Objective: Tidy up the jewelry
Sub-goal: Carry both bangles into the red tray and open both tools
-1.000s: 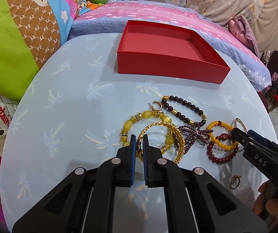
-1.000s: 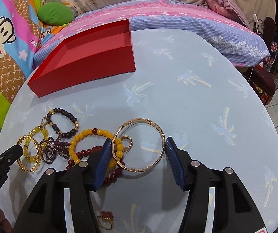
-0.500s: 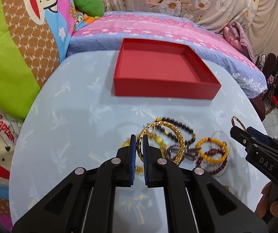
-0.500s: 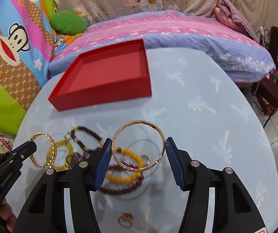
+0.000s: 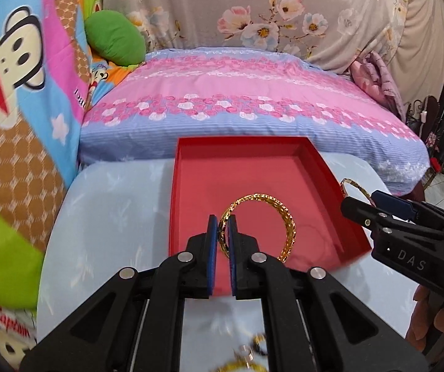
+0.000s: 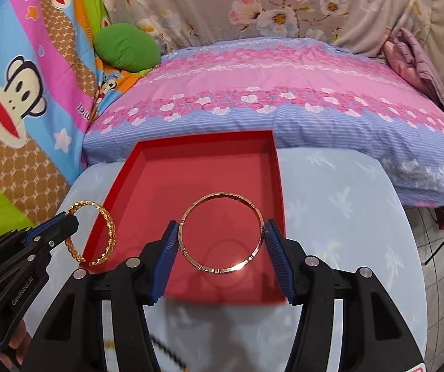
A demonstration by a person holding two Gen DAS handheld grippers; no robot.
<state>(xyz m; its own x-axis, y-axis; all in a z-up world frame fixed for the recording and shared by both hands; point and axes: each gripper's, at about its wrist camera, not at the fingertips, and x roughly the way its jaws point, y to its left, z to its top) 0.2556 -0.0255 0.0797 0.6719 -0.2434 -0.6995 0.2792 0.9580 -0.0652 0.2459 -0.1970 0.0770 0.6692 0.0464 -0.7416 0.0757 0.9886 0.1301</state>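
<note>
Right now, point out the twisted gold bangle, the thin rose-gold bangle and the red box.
twisted gold bangle (image 5: 287, 226), left wrist view, on its right-hand arc.
thin rose-gold bangle (image 6: 222, 194), right wrist view, on its top arc near the clasp.
red box (image 6: 222, 295), right wrist view, on its near wall.

Bright even indoor light, soft shadows, strong fisheye bending, dark vignetted corners, motion-blurred lower edge

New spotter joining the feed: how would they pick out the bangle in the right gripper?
Find the red tray on the pale blue table before the pink pillow. Above it, the right gripper clamps a thin rose-gold bangle across its width. The left gripper pinches a thicker, twisted yellow-gold bangle by its rim.
</note>
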